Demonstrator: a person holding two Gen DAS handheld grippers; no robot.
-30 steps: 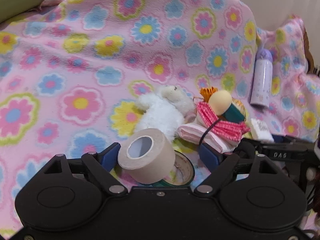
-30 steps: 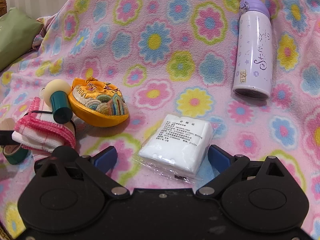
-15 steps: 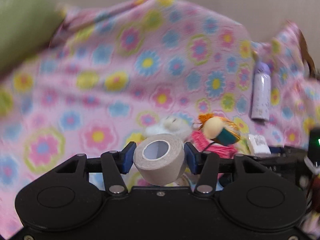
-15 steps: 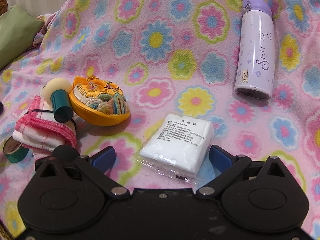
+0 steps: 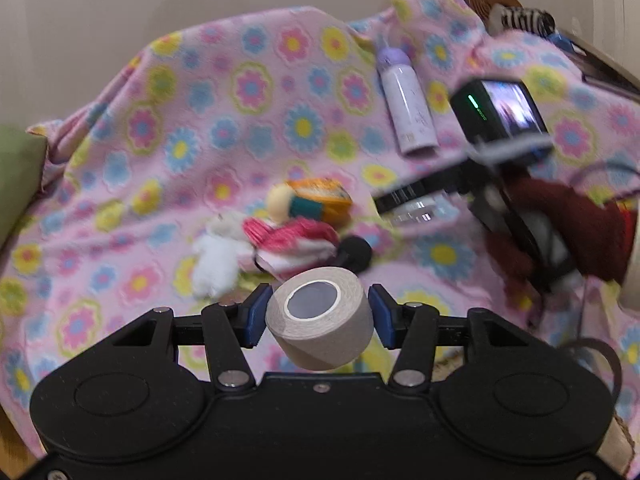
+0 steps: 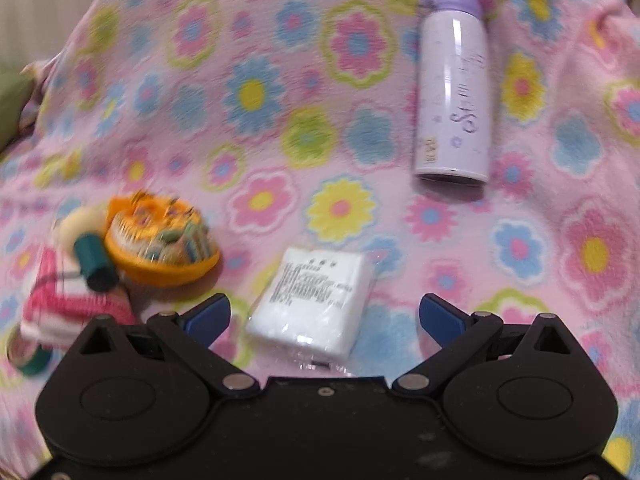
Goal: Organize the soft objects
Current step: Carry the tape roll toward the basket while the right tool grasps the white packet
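Note:
My left gripper is shut on a beige tape roll, held in the air above the flowered blanket. Below it lie a white plush toy, a pink folded cloth with a doll-like piece and an orange embroidered pouch. My right gripper stands open low over a white wrapped cotton pack, which lies between its fingers untouched. The orange pouch, the pink cloth and a green tape roll lie to its left.
A lilac bottle lies on the blanket at the back right, seen also as the bottle in the left wrist view. A green cushion sits at the left edge. The other hand-held gripper body and a dark red sleeve fill the right.
The left gripper closed on the beige tape roll, lifted it off the blanket and rolled, so the items now lie farther below. The right gripper stayed over the white pack.

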